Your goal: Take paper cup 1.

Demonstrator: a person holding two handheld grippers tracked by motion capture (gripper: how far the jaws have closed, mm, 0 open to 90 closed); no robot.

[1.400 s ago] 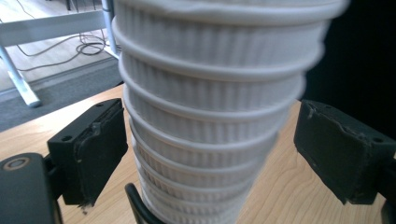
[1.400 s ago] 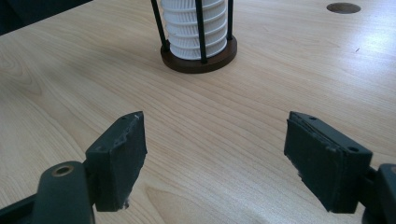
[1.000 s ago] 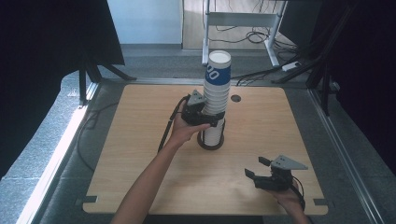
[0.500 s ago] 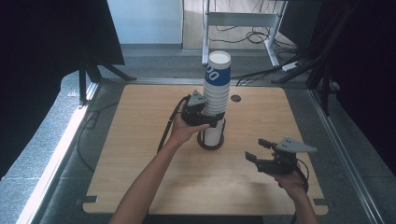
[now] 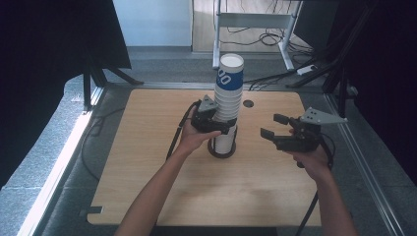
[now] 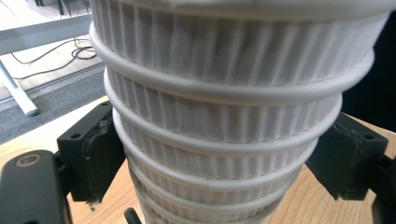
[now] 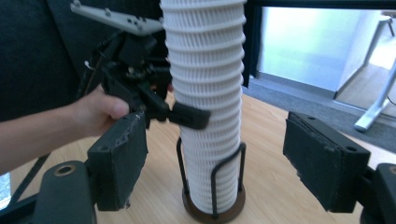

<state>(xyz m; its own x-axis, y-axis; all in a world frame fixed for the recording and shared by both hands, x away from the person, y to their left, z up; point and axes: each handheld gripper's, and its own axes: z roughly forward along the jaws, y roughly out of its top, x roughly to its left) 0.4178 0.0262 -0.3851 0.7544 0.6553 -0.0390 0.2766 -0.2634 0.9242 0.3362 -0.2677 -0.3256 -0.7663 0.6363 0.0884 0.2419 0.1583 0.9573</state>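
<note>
Soft daylight from behind, dim sides

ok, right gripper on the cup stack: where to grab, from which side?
Probably the ribbed wall of the cup stack above the wire holder, from the side opposite the left gripper. The rims give purchase, the stack stands upright, and the right gripper is open and facing it.

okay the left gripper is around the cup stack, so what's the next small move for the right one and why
Probably ease the right gripper forward toward the upper cups of the cup stack. Its jaws stand open and apart from the stack, aimed at it, while the left gripper clasps the ribbed cups above the wire holder. With the lower cups braced, the right could likely close on the top cup.
</note>
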